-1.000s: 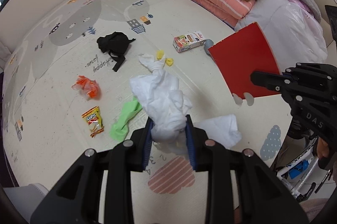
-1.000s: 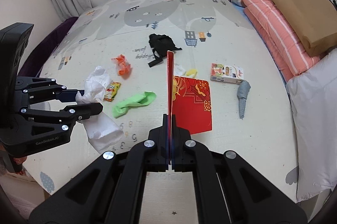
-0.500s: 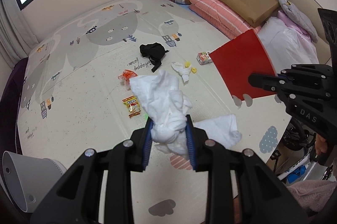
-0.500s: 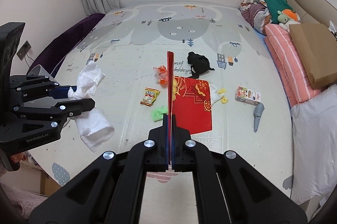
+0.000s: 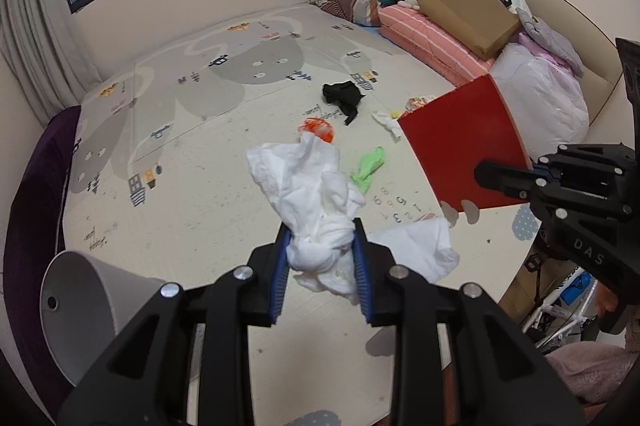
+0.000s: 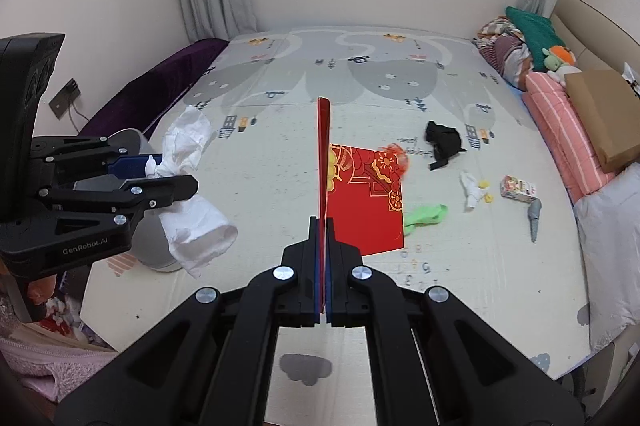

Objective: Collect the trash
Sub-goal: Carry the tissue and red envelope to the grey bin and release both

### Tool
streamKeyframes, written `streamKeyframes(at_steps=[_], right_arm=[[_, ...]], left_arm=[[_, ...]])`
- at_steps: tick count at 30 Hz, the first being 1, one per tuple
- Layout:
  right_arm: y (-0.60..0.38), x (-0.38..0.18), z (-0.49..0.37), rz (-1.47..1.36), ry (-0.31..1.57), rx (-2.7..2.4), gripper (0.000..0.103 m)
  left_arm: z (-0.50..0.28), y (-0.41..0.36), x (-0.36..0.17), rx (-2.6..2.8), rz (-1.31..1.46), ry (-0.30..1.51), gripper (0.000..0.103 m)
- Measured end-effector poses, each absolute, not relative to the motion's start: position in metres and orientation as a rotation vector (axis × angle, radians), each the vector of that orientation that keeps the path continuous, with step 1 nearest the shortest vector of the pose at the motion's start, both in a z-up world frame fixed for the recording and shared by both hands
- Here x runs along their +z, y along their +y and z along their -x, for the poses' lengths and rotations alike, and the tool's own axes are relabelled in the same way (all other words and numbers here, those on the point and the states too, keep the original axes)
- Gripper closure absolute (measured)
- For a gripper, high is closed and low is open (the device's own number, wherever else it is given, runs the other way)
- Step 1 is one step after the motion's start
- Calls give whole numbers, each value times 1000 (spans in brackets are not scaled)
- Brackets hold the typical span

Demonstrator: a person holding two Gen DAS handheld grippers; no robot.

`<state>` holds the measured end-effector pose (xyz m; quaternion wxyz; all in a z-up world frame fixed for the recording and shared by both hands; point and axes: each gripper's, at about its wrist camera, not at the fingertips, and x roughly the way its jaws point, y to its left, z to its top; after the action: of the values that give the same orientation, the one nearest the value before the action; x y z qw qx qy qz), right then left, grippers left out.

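My left gripper is shut on a crumpled white tissue, held above the play mat. In the right wrist view the left gripper shows at the left with the tissue hanging from it. My right gripper is shut on the edge of a red paper envelope with a gold pattern. In the left wrist view the right gripper and the envelope stand to the right. A grey bin lies low on the left, partly behind the left gripper.
On the mat lie a green scrap, an orange wrapper, black cloth, a white and yellow scrap, a small carton and a grey sock. Bedding and a brown bag line the right side.
Both grippers have risen and drawn back from the mat, each keeping its load. The litter now looks smaller and farther off, and the grey bin has come into view at the lower left.
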<state>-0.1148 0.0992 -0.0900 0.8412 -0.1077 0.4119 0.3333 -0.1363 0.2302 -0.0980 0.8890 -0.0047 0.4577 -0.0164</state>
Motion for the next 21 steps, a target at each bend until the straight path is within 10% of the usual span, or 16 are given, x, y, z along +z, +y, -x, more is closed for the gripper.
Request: streamKeyframes(at_steps=[21], right_arm=[[382,-49,212,421,804,1321,102]], left_arm=[[311,462,-67,583,269,874,74]])
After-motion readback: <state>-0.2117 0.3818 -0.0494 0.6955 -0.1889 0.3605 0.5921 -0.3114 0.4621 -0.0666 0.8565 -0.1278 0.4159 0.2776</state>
